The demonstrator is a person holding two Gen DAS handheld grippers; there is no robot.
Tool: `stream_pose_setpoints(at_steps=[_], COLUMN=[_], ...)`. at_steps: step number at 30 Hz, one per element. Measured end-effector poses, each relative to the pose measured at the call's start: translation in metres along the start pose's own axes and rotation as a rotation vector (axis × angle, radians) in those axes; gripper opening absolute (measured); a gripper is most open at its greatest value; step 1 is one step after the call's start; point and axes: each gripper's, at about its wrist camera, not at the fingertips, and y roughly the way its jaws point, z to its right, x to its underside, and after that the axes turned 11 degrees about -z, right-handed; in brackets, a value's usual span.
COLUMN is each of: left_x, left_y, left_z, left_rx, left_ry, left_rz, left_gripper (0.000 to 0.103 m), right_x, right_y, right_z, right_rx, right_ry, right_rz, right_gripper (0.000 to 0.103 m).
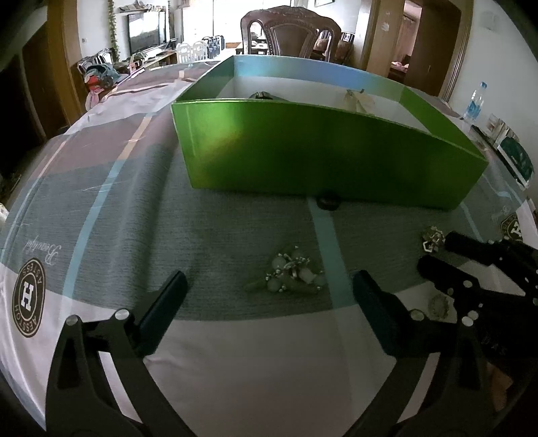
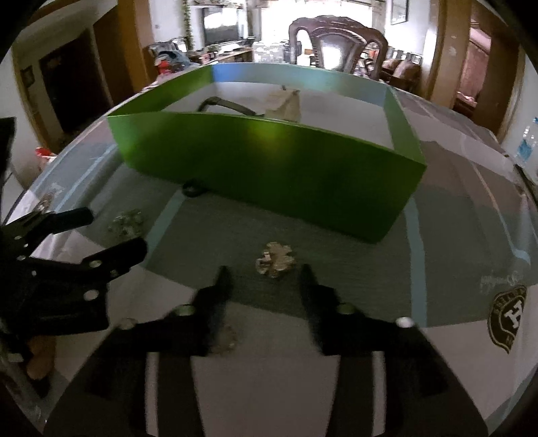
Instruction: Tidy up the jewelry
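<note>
A green open box [image 1: 312, 158] stands on the tablecloth, also in the right wrist view [image 2: 269, 161], with a dark curved piece [image 2: 225, 104] and a pale piece [image 2: 285, 102] inside. A pearl floral brooch [image 1: 291, 272] lies between and just ahead of my open left gripper [image 1: 269, 285]. A silver flower brooch [image 2: 274, 260] lies just ahead of my open right gripper [image 2: 265, 279]; it also shows in the left wrist view [image 1: 432, 238] by the right gripper's fingers [image 1: 470, 250]. Both grippers are empty.
A small black ring [image 1: 328, 201] lies against the box's front wall. Another small jewel [image 1: 438, 306] lies under the right gripper. A carved wooden chair [image 1: 291, 32] stands behind the table. A water bottle [image 1: 474, 102] and cards are at the right edge.
</note>
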Motion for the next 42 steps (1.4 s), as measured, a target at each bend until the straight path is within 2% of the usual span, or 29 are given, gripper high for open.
stream_pose_setpoints(at_steps=[5, 6, 8, 11, 19, 32, 34, 37, 42], left_x=[-0.001, -0.001, 0.000, 0.000, 0.000, 0.000, -0.001, -0.001, -0.001], left_y=[0.001, 0.001, 0.002, 0.003, 0.003, 0.004, 0.004, 0.005, 0.005], left_z=[0.003, 0.003, 0.006, 0.006, 0.007, 0.006, 0.005, 0.005, 0.005], left_rx=[-0.015, -0.020, -0.030, -0.035, -0.040, -0.047, -0.049, -0.051, -0.052], left_ry=[0.008, 0.012, 0.019, 0.023, 0.025, 0.023, 0.022, 0.023, 0.023], left_rz=[-0.006, -0.008, -0.011, -0.014, -0.016, -0.017, -0.018, -0.018, -0.018], left_gripper=[0.099, 0.099, 0.099, 0.099, 0.099, 0.099, 0.099, 0.099, 0.099], right_x=[-0.001, -0.001, -0.002, -0.005, -0.005, -0.003, -0.003, -0.003, -0.003], right_y=[0.002, 0.002, 0.004, 0.007, 0.009, 0.007, 0.006, 0.005, 0.005], right_z=[0.002, 0.003, 0.005, 0.008, 0.010, 0.013, 0.015, 0.017, 0.016], right_rx=[0.012, 0.014, 0.024, 0.020, 0.026, 0.016, -0.010, -0.058, -0.058], right_ry=[0.024, 0.026, 0.040, 0.054, 0.064, 0.071, 0.078, 0.085, 0.085], right_rz=[0.015, 0.014, 0.007, -0.005, -0.019, -0.021, -0.016, -0.017, -0.011], right_gripper=[0.054, 0.056, 0.066, 0.073, 0.083, 0.085, 0.086, 0.093, 0.093])
